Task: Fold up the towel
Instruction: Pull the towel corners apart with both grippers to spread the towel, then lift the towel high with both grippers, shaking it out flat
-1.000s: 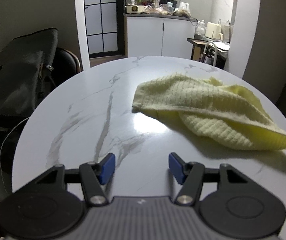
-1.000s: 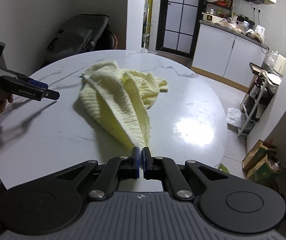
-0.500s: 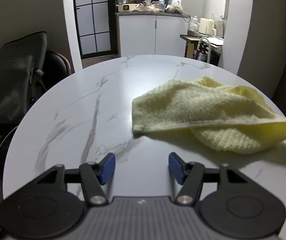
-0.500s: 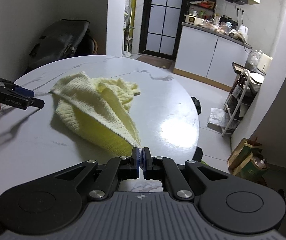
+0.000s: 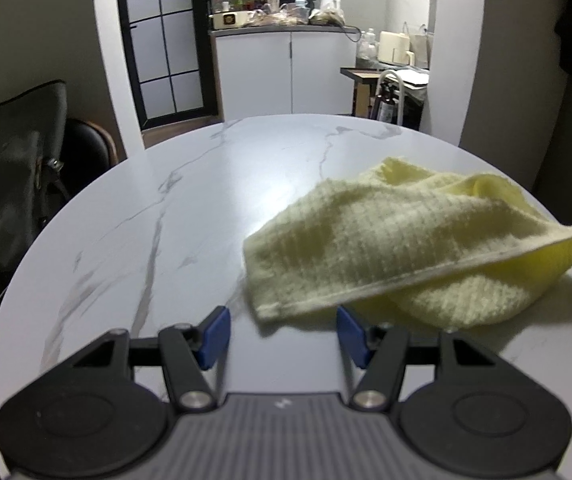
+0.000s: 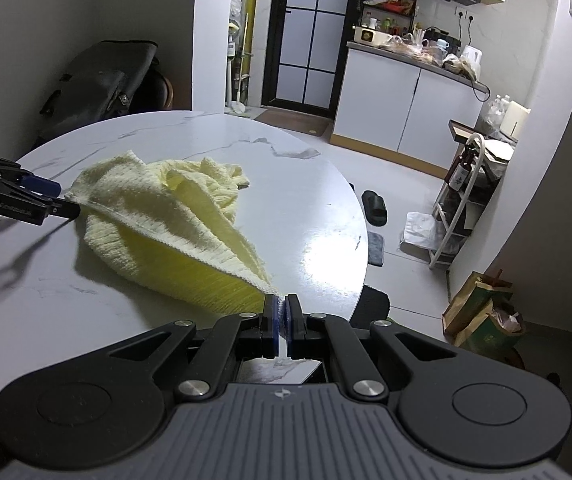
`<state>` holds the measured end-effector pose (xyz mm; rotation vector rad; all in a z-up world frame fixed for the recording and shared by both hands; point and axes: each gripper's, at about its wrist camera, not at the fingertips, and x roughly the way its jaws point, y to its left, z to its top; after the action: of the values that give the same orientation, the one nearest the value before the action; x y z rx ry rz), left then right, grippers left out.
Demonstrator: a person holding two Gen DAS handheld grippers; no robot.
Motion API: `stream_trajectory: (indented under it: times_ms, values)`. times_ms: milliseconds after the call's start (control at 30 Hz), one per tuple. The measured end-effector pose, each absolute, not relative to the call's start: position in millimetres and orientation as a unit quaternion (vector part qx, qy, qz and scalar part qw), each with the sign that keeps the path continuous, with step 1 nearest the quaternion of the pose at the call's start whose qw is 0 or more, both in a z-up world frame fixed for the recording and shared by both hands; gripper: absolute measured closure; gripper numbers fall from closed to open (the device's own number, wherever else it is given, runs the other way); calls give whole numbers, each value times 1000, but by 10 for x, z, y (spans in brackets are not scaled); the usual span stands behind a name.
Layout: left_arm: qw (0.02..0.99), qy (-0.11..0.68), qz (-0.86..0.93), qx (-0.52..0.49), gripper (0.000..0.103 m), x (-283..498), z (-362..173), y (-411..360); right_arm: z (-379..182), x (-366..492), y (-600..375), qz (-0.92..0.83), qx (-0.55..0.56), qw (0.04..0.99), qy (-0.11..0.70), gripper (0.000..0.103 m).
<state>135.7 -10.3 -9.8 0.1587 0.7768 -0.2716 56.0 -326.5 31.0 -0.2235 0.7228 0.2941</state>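
Right gripper (image 6: 282, 312): jaws closed on one corner of the yellow towel (image 6: 174, 220), with a sliver of cloth visible between the blue pads. The pinched corner is raised off the surface, and a hemmed edge runs taut from it across to the far corner.

Left gripper (image 5: 283, 330): jaws wide apart, holding nothing. Its blue pads (image 5: 215, 336) sit either side of the towel's near corner, which lies at the mouth of the opening. Whether either pad touches the cloth cannot be told from the left wrist view. In the right wrist view the same tool appears at the left edge, its fingertips at the towel's corner.

The towel is bunched and partly doubled over on the right half of a round white marble-patterned table (image 5: 174, 216), as the left wrist camera sees it. Part of it rests on the tabletop; the lifted portion shows a brighter yellow underside.

Surroundings: a dark bag (image 5: 10, 168) rests on a chair beside the table. Beyond are white kitchen cabinets (image 5: 286, 72) with a cluttered counter, and a black-framed glass door (image 6: 310, 36). On the floor to the right of the table are a dark slipper (image 6: 375, 208), a white wire rack (image 6: 462, 216) and a paper bag (image 6: 482, 312). Nothing lies between either tool and the towel.
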Motion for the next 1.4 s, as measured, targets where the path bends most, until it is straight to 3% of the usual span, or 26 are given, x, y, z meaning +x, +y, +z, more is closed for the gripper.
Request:
stream_trajectory:
  times_ms: [300,333,400,433,467,1400]
  values:
    - [914,370,-142,87,40,1478,-105,-238,244,604,-3314,146,-104,917,356,99]
    - [914,371,-144,80,44,1485,-111,-232,233,606,-3312,147,-104,917,357,99]
    - [915,371,-144,68,67,1498,-103,-209,217,610,-3312,148,-102,916,358,99]
    - [915,372,-144,61,89,1504,-99,-197,209,610,-3308,148,-101,916,359,99]
    - [915,372,-144,55,96,1510,-95,-185,200,610,-3303,149,-101,916,360,99]
    - [946,308,-98,24,96,1151,555,213,586,622,-3030,183,-129,935,275,99]
